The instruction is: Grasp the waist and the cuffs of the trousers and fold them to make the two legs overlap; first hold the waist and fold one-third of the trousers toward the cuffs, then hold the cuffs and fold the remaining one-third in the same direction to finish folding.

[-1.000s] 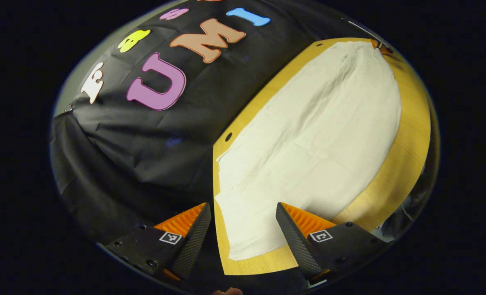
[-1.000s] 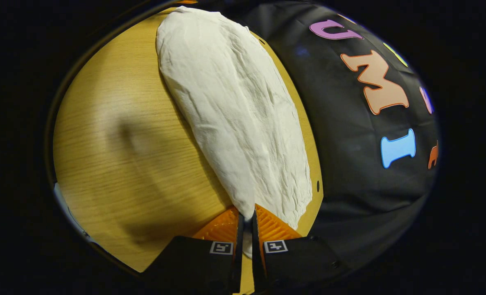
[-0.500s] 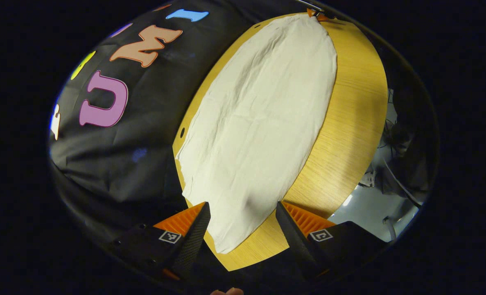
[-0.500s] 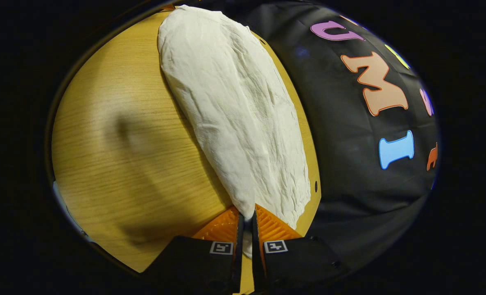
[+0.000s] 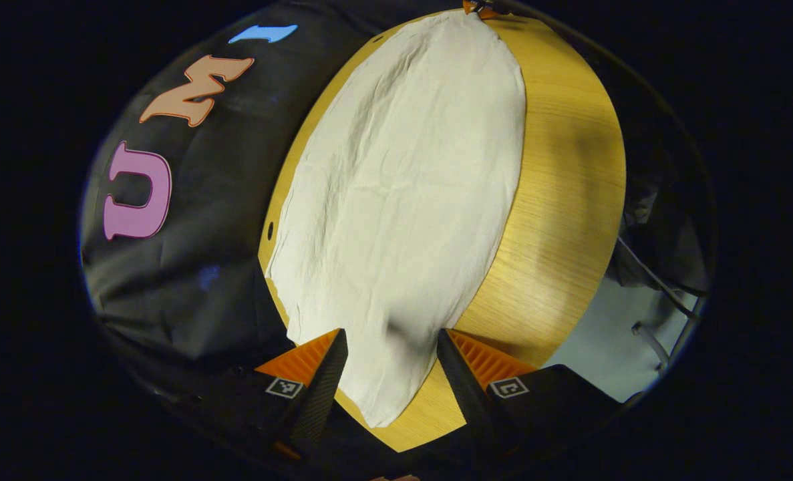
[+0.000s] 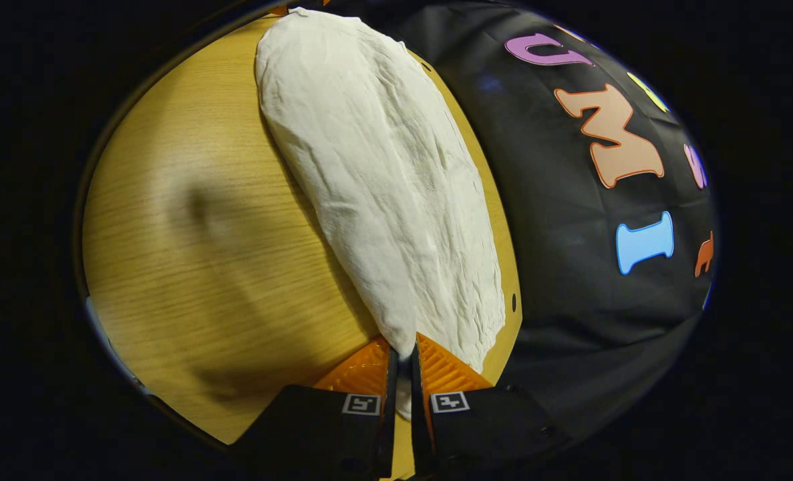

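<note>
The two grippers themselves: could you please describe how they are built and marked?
The left gripper and right gripper each have two wedge-shaped fingers with ridged inner faces on dark angular bodies, each body carrying a small square black-and-white marker tag.

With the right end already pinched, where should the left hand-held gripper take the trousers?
Take the narrow rounded corner of the trousers lying flat between the open left hand-held gripper, coming in low from the table's end. It tapers there, so one bite probably catches both layers.

white trousers [image 5: 403, 200] lie flat, lengthwise on the table [image 5: 563, 200].
</note>
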The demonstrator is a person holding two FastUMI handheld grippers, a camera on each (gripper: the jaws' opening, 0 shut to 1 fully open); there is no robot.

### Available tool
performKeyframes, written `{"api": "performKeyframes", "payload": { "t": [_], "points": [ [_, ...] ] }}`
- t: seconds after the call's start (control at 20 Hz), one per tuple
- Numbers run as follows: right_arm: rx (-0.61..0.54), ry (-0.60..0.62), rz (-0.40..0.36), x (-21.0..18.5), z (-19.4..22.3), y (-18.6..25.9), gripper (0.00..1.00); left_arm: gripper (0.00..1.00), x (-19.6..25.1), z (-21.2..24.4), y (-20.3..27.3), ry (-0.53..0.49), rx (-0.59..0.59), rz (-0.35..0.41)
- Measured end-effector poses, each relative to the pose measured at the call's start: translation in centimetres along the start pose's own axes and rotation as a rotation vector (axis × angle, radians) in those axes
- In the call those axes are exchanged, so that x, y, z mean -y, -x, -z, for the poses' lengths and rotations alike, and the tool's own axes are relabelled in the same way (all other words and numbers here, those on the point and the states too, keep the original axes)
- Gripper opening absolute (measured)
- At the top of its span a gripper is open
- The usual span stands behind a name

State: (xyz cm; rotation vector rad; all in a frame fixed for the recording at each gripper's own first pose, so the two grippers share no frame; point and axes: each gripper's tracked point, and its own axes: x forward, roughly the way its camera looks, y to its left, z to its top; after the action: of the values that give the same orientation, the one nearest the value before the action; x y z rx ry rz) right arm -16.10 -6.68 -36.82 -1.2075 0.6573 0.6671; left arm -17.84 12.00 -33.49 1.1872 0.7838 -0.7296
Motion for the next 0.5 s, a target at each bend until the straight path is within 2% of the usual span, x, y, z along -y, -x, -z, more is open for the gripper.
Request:
{"api": "performKeyframes", "payload": {
  "t": [0.2,0.3,0.4,0.5],
  "points": [
    [-0.004,-0.003,0.008,0.0,0.0,0.1,0.13,0.81,-1.6,-0.1,-1.7,-0.038,-0.014,-0.019],
    [-0.005,-0.005,0.011,0.1,0.0,0.0,0.13,0.75,-1.8,-0.3,-2.2,-0.05,-0.019,-0.016],
    [-0.005,-0.005,0.014,0.0,0.0,0.1,0.13,0.68,-1.6,-0.2,-2.7,-0.052,-0.03,-0.003],
    [-0.007,-0.004,0.016,0.1,0.0,0.1,0.13,0.53,-0.9,0.0,-2.8,-0.052,-0.052,0.017]
  ]
}}
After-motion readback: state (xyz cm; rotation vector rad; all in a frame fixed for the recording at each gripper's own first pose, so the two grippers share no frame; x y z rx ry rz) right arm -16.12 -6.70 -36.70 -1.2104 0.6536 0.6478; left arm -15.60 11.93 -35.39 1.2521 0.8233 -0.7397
